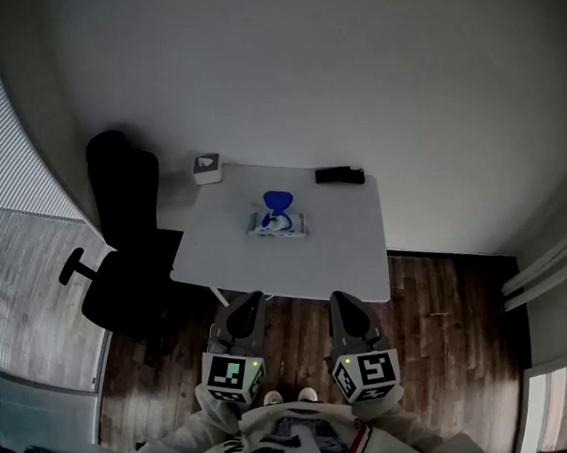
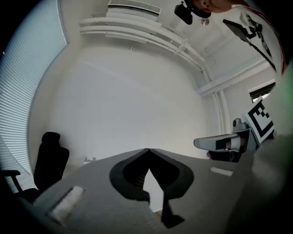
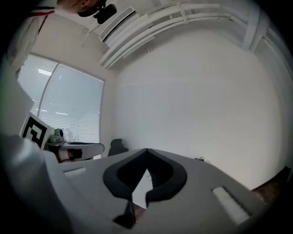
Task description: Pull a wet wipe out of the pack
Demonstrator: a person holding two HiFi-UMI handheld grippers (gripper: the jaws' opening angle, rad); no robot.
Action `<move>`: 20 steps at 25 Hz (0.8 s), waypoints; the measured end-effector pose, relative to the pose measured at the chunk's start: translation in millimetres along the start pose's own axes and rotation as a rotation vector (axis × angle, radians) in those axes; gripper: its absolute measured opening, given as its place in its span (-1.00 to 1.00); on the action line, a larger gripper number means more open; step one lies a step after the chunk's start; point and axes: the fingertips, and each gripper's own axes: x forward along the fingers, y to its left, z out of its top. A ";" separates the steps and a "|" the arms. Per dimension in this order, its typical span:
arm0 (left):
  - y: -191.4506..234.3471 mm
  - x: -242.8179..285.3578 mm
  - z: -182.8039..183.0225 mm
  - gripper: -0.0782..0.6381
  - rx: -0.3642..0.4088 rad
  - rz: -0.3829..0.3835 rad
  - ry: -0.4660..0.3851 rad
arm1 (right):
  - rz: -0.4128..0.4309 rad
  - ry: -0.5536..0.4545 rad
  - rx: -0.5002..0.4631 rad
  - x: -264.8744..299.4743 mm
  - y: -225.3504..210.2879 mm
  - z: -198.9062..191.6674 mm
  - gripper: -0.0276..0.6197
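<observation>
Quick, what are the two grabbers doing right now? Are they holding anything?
Left gripper: closed, holding nothing.
Right gripper: closed, holding nothing.

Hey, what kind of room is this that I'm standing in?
Probably an office or small meeting room: a black office chair stands beside a plain white table, slatted window blinds run along the left side, and there is a wood-plank floor.

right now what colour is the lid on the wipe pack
The lid is blue, clearest in the head view.
</observation>
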 end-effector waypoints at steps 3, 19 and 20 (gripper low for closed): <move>-2.5 0.2 0.9 -0.78 -0.004 -0.001 0.004 | -0.005 0.003 0.007 -1.8 -2.3 -1.6 -0.91; -14.9 6.9 -2.3 -0.78 -0.008 0.016 0.016 | 0.016 -0.003 0.026 -5.9 -15.8 -2.1 -0.90; -16.8 8.8 -2.7 -0.78 -0.007 0.019 0.017 | 0.018 -0.003 0.029 -5.9 -19.0 -2.7 -0.90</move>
